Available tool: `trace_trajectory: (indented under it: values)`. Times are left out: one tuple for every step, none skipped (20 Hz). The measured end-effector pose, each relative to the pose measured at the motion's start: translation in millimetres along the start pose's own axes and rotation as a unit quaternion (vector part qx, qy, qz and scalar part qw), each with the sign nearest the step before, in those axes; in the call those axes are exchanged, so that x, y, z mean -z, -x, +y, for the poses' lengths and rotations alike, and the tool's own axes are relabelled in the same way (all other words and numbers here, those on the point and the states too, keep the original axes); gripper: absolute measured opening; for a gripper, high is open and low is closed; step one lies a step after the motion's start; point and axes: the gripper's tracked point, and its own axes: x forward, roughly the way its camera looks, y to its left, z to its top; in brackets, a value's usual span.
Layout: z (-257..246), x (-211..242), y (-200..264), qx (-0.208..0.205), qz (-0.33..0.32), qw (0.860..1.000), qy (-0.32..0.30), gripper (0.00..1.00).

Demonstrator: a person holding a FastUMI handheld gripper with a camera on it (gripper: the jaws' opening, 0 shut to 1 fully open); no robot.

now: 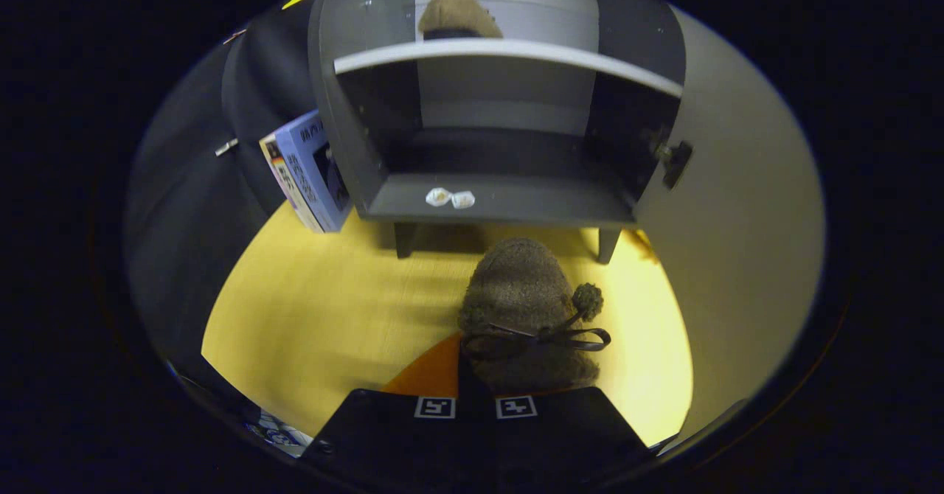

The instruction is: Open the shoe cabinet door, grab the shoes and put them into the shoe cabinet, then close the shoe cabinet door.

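Fuzzy brown shoe [525,310] prob. pinched in claw [476,407].

Print on blue box [313,173], too blurred to read

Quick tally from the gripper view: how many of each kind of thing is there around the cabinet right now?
Brown fuzzy shoes: 2, one held at the fingers, shoe, one on the top shelf
Shoe cabinets: 1, door open
Boxes: 1, blue box beside the cabinet
White scraps: 2 on the bottom shelf
Total: 6
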Motion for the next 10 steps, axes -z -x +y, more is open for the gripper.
trace_trajectory:
  values:
    - [-3.1, -16.9, 9.9, 0.003, -0.013, 1.0, -0.002, 0.05]
    - [-6.1, -32.9, 20.5, 0.006, -0.025, 1.0, -0.005, 0.05]
    - [-7.9, -48.8, 28.8, 0.008, -0.037, 0.999, -0.008, 0.05]
    - [-10.2, -65.9, 38.9, 0.009, -0.05, 0.999, -0.01, 0.05]
    - [-12.0, -82.7, 46.8, 0.011, -0.063, 0.998, -0.011, 0.05]
    - [-13.4, -99.4, 55.4, 0.012, -0.075, 0.997, -0.01, 0.05]
    - [-15.0, -114.8, 63.3, 0.013, -0.086, 0.996, -0.008, 0.05]
    - [-16.6, -128.0, 69.1, 0.015, -0.094, 0.995, -0.005, 0.05]
    - [-17.6, -141.1, 73.8, 0.015, -0.1, 0.995, -0.005, 0.05]
    - [-17.8, -152.3, 78.2, 0.013, -0.106, 0.994, -0.005, 0.05]
